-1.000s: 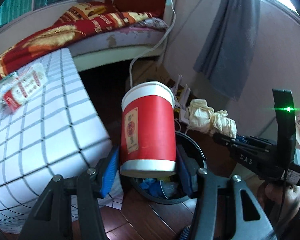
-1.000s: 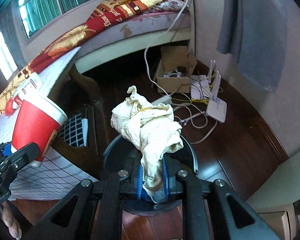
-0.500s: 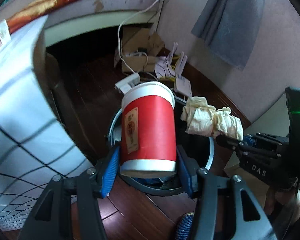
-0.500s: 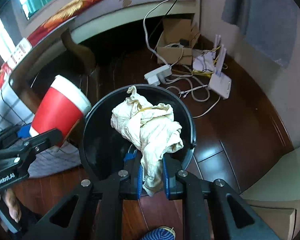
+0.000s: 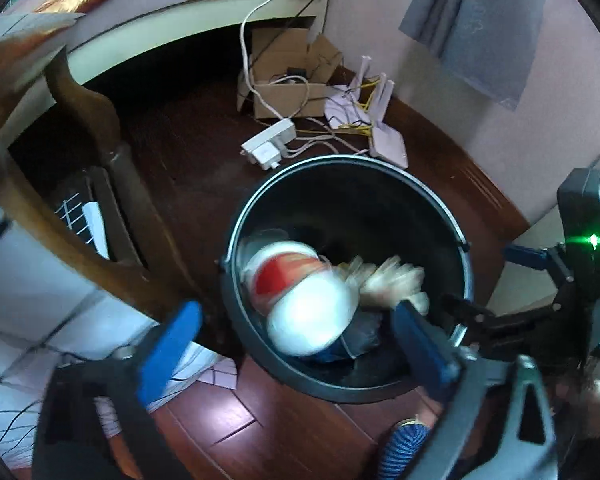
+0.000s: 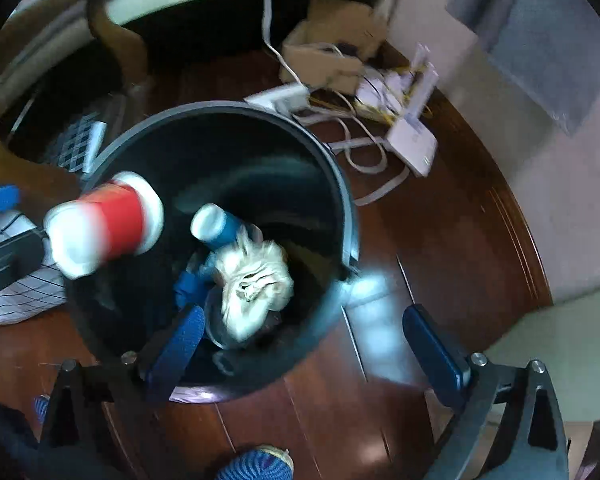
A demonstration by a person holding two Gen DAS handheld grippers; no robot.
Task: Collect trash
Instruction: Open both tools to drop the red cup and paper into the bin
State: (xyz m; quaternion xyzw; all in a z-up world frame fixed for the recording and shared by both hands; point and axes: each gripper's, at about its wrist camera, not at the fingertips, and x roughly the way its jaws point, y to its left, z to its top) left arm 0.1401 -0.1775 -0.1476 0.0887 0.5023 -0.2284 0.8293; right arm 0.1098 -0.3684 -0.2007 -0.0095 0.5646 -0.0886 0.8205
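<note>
A black trash bin [image 5: 428, 200] stands on the dark wood floor; it also shows in the right wrist view [image 6: 228, 110]. My left gripper [image 5: 296, 344] is open above the bin's near rim. The red and white paper cup [image 5: 300, 296] is loose and blurred, falling into the bin; the right wrist view shows it [image 6: 104, 226] tipped over the bin's left rim. My right gripper [image 6: 312, 352] is open over the bin's right edge. The crumpled cream paper wad [image 6: 252, 284] is inside the bin, also blurred, next to a blue and white bottle [image 6: 216, 224].
A carved wooden table leg [image 5: 96, 168] and the checked tablecloth [image 5: 20, 364] stand left of the bin. A white power strip [image 5: 268, 146], a router [image 5: 384, 136], cables and a cardboard box [image 5: 288, 76] lie on the floor behind it. The bed frame runs along the back.
Both grippers opened over the bin. The red cup left my left gripper and the paper wad left my right gripper; both are dropping into the bin. Both views tilted downward.
</note>
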